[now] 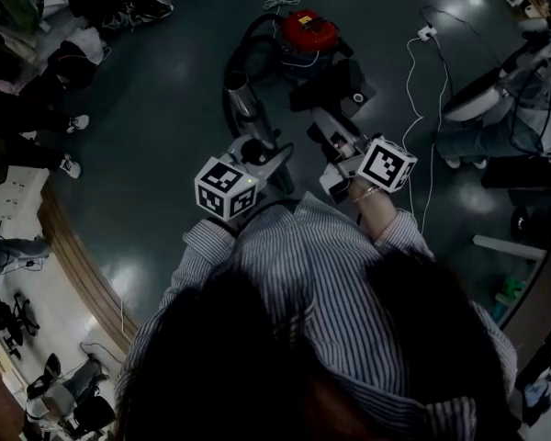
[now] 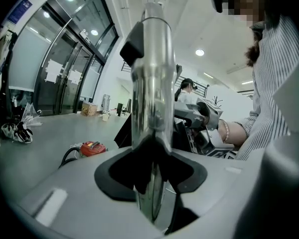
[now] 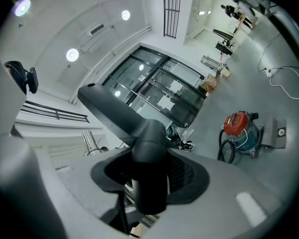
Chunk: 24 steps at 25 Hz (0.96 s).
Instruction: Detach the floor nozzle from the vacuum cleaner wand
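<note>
My left gripper (image 1: 257, 152) is shut on the chrome vacuum wand (image 1: 241, 99), which stands upright between its jaws in the left gripper view (image 2: 152, 83). A black clip (image 2: 132, 45) sits on the wand's side near its top. My right gripper (image 1: 336, 147) is shut on the black floor nozzle (image 1: 317, 97). The nozzle's neck (image 3: 149, 178) runs between those jaws, and its flat head (image 3: 107, 111) slants up to the left. Wand and nozzle appear apart, side by side in front of the person's striped shirt.
The red canister vacuum (image 1: 308, 30) stands on the dark floor ahead, its black hose (image 1: 248, 39) looping to the wand. A white cable (image 1: 411, 81) trails at the right. People's legs and bags lie at upper left, a curved wooden counter (image 1: 73, 255) at lower left.
</note>
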Available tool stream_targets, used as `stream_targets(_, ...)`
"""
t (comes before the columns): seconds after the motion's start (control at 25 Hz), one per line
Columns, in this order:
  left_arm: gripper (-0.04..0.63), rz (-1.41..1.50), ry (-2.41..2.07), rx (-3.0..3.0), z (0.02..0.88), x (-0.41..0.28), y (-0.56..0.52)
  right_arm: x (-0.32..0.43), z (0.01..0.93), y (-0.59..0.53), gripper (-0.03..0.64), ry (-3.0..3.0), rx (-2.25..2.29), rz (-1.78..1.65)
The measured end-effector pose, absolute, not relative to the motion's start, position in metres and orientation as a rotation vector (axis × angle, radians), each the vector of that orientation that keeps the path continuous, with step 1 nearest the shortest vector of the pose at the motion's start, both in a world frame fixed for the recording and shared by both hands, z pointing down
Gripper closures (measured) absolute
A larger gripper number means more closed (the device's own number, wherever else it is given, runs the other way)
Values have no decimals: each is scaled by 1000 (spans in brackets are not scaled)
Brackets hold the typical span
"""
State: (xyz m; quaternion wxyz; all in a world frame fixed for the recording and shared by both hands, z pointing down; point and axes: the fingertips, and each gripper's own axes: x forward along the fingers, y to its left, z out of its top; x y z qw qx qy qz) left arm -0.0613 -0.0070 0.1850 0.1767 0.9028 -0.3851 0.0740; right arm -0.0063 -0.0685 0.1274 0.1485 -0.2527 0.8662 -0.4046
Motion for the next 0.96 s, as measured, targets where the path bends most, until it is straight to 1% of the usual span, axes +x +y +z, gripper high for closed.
stream_targets(0.96, 437, 307, -982, 2588, 200, -39, -2, 3, 112, -77, 426, 2490, -755, -1096)
